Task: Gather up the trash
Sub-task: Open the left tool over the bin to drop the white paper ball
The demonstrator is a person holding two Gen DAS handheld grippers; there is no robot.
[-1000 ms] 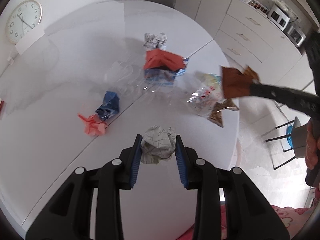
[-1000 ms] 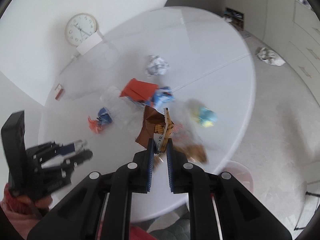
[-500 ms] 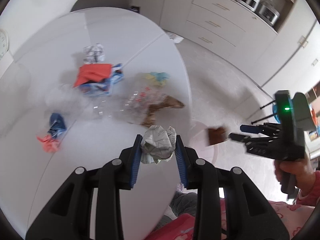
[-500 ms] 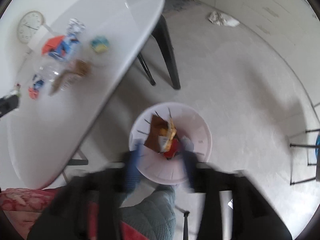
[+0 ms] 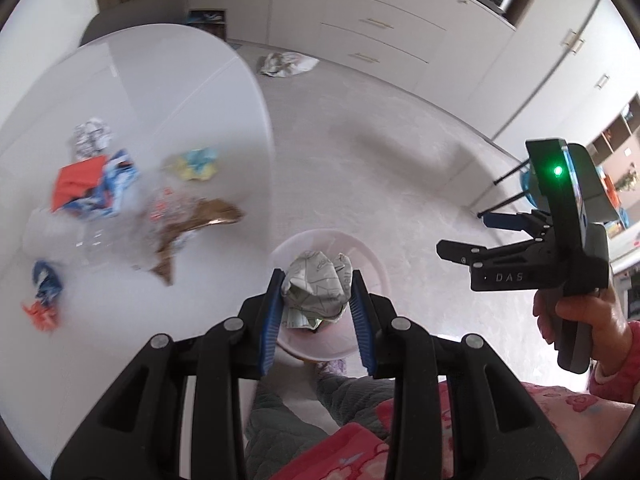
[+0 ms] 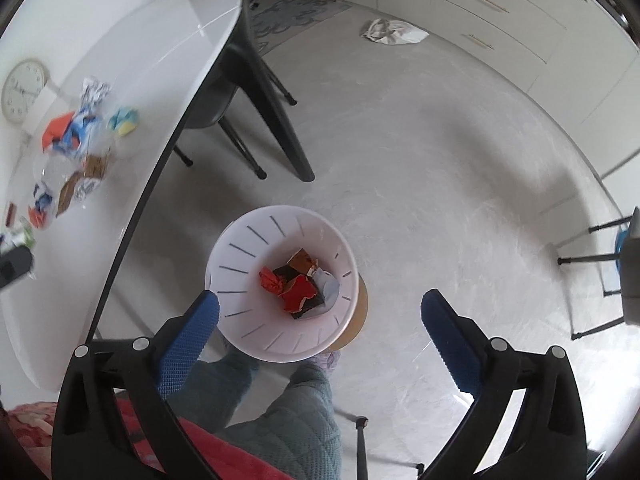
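Note:
My left gripper (image 5: 317,304) is shut on a crumpled white paper ball (image 5: 316,285) and holds it over the white trash bin (image 5: 372,260) on the floor. My right gripper (image 6: 320,312) hangs above the same bin (image 6: 248,248), its jaws opening wide with nothing between them. Inside the bin lies a brown snack wrapper (image 6: 302,259) with red and dark scraps (image 6: 298,294). In the left wrist view the right gripper (image 5: 464,236) shows at the right in a person's hand (image 5: 576,316). Several wrappers (image 5: 192,220) stay on the white round table (image 5: 160,92).
A red and blue packet (image 5: 92,188), a yellow-blue wrapper (image 5: 194,164) and a clear bottle (image 5: 68,236) lie on the table. A dark chair (image 6: 248,92) stands by the table edge. A crumpled bag (image 6: 394,32) lies on the floor near white drawers (image 5: 380,20). The person's knees (image 6: 296,408) are under the bin.
Both grippers swung from over the table to above the bin. The right gripper opened and the brown wrapper dropped into the bin. The left gripper kept its hold on the paper ball.

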